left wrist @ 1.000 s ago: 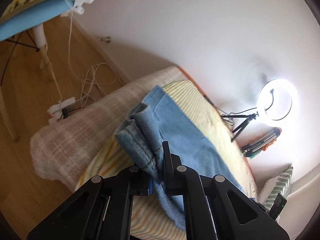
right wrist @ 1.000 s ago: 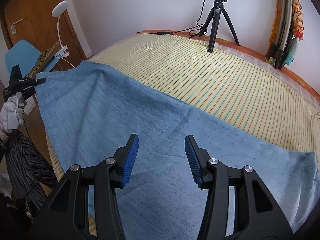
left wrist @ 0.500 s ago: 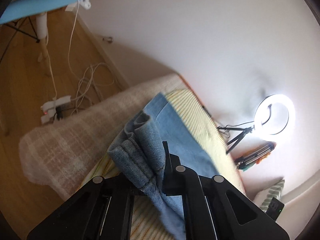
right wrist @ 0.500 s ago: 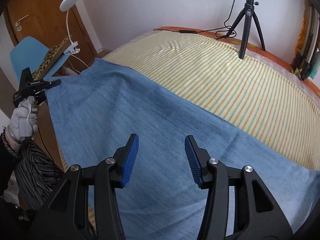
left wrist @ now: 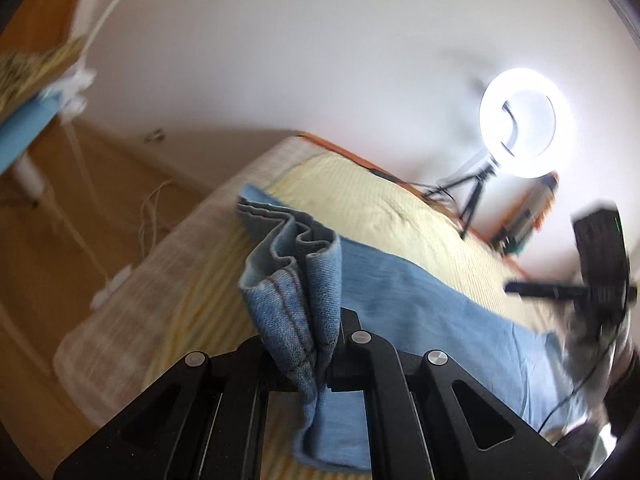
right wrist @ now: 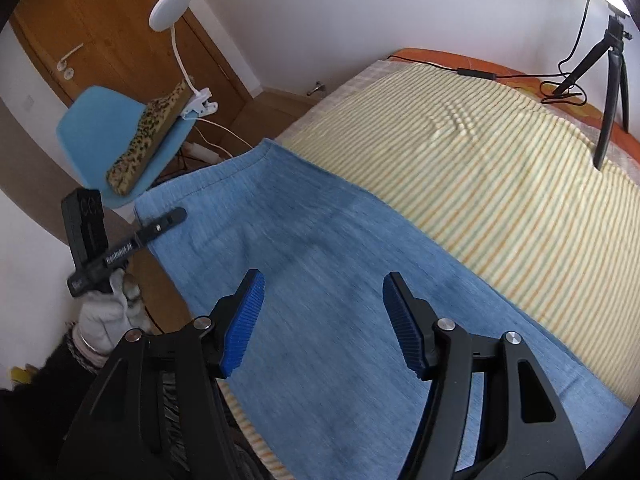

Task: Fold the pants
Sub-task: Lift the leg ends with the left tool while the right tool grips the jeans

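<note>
Light blue denim pants [right wrist: 320, 256] lie stretched along the near side of a bed with a yellow striped cover [right wrist: 500, 168]. My left gripper [left wrist: 320, 356] is shut on the bunched hem end of the pants [left wrist: 296, 280] and holds it lifted off the bed. It also shows in the right wrist view [right wrist: 168, 218], at the far left corner of the pants. My right gripper [right wrist: 320, 320] is open and empty, hovering just above the middle of the pants. It appears blurred at the right of the left wrist view [left wrist: 560, 290].
A ring light on a tripod [left wrist: 518, 122] stands on the far side of the bed. A blue chair [right wrist: 120, 128] with a leopard cushion and a clip lamp [right wrist: 172, 4] stands beyond the bed's end. Cables and a power strip [left wrist: 112, 288] lie on the wooden floor.
My left gripper has swung right and lifted the pants hem, which bunches higher between the fingers. My right gripper has shifted left along the pants, staying open.
</note>
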`<state>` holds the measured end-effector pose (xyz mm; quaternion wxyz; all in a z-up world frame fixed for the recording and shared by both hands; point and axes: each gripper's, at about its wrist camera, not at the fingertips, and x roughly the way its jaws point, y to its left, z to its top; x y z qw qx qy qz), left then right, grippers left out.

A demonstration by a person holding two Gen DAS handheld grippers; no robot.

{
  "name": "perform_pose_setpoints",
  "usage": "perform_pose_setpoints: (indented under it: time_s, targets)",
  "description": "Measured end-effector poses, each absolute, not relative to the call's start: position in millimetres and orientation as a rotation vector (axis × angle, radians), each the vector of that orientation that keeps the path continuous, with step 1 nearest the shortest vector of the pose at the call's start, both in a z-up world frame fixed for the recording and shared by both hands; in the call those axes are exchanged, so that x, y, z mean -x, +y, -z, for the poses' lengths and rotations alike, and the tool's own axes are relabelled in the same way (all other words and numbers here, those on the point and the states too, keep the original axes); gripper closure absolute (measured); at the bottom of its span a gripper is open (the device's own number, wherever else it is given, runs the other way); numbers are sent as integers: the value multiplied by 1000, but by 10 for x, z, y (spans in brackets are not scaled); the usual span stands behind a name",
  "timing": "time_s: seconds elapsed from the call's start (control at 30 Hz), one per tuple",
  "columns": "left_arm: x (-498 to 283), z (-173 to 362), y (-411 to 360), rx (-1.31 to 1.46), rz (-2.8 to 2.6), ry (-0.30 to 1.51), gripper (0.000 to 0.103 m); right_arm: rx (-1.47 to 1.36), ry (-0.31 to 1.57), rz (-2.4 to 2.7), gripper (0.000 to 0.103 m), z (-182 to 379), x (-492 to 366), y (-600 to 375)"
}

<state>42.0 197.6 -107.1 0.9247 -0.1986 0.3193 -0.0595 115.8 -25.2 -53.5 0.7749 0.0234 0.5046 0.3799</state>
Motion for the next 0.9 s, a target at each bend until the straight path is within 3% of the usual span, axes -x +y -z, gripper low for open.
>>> perform_pose_setpoints:
  time_s: [0.37,0.57,0.9]
  targets:
    - [-522,1181,645,76,431,739,99,-441,1228,-875,30,978,-1544,-461]
    - [-506,1221,480,37,458,756,99,-467,1281,-884,30,1268,-1657,-303]
    - [-538,1075,726,249,464,715,99,-553,1339,-807,30,1410,-1631,-419]
